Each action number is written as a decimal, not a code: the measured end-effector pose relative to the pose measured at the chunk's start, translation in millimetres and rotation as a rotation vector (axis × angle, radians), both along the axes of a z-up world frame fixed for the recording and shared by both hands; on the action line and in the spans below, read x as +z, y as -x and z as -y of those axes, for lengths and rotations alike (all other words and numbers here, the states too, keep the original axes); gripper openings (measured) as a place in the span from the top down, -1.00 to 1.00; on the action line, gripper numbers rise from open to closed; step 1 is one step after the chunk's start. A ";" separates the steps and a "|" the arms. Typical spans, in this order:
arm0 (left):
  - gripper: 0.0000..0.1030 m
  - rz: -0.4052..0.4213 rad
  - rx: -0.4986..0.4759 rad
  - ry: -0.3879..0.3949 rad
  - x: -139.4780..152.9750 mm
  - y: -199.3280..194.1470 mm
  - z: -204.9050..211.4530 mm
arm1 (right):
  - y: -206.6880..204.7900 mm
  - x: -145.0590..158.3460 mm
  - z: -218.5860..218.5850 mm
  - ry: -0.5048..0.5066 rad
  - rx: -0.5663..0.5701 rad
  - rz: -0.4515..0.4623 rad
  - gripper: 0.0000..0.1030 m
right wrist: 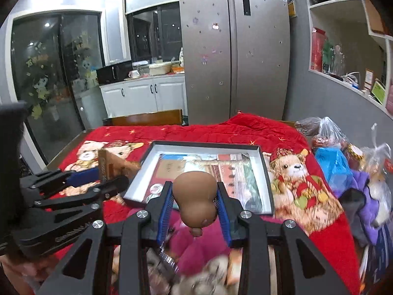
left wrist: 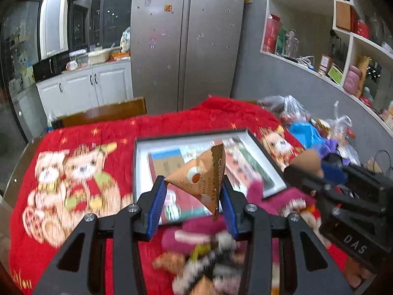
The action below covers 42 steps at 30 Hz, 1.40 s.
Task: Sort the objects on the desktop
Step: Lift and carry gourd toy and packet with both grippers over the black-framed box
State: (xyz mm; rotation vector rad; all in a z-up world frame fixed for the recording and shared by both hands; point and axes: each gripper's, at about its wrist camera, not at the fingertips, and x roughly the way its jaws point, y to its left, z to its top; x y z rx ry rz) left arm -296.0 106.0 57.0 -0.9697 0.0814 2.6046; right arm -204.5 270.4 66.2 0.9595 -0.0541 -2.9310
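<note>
— What's the left gripper (left wrist: 194, 196) got there?

— A brown triangular snack packet (left wrist: 201, 177), pinched between its blue pads. I can read "Choco Magic" on one face and "BALLS" on another; the rest is too blurred. It hangs above the near edge of the shallow box (left wrist: 267, 157) on the red blanket (left wrist: 110, 132).

— And the right gripper (right wrist: 195, 199)?

— Clamped tight on a brown gourd-shaped object (right wrist: 194, 196), narrow end pointing towards the handle, held over the near rim of that same box (right wrist: 267, 186). The box holds printed cards or booklets; I can't make out their text.

— Any other lettering?

— The side of the right gripper's body reads "DAS" from the left camera. The blanket has bears (right wrist: 297, 179) printed on it, and there's yellow script at its near corner, unreadable. A pink plush heap (left wrist: 208, 243) lies under both tools, blurred.
</note>
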 end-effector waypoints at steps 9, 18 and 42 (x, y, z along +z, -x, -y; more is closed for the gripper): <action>0.15 0.001 0.041 0.023 1.0 68.2 -26.8 | 77.4 6.2 -30.2 0.046 0.010 0.039 0.33; 0.15 0.071 0.042 0.070 -60.5 106.2 -39.6 | 131.8 -11.7 -42.3 0.047 0.017 0.067 0.33; 0.15 0.175 0.066 0.128 -114.7 128.4 -33.3 | 168.6 -83.3 -34.5 -0.015 0.051 0.252 0.33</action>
